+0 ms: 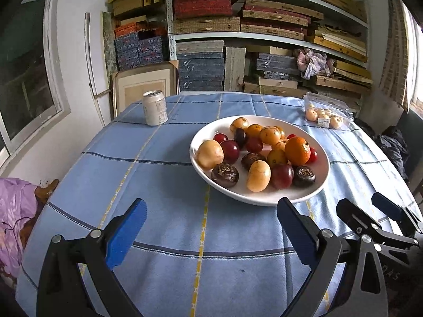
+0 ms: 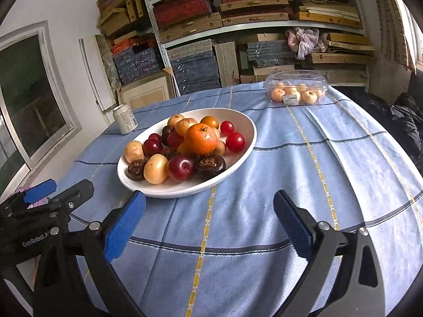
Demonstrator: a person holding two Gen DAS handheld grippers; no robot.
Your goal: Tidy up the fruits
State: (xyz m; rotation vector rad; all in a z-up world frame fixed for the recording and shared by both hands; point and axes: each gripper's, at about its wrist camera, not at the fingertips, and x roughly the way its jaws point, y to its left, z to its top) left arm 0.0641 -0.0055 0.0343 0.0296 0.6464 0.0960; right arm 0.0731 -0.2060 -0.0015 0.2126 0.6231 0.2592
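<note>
A white oval bowl (image 1: 264, 198) (image 2: 246, 121) on the blue checked tablecloth holds mixed fruit: an orange (image 1: 297, 151) (image 2: 202, 139), red plums (image 1: 229, 151) (image 2: 180, 168), yellow loquats (image 1: 258, 175) (image 2: 156, 168), dark water chestnuts (image 1: 225, 175) (image 2: 210, 164) and small red cherry tomatoes (image 2: 234, 141). My left gripper (image 1: 211, 211) is open and empty, hovering just in front of the bowl. My right gripper (image 2: 210, 206) is open and empty, in front of and to the right of the bowl; it also shows in the left wrist view (image 1: 367, 208).
A silver drink can (image 1: 155, 107) (image 2: 125, 119) stands at the far left of the table. A clear plastic clamshell of pale fruit (image 1: 327, 111) (image 2: 297, 88) sits at the far right. Shelves stacked with boxes (image 1: 264, 26) stand behind the table.
</note>
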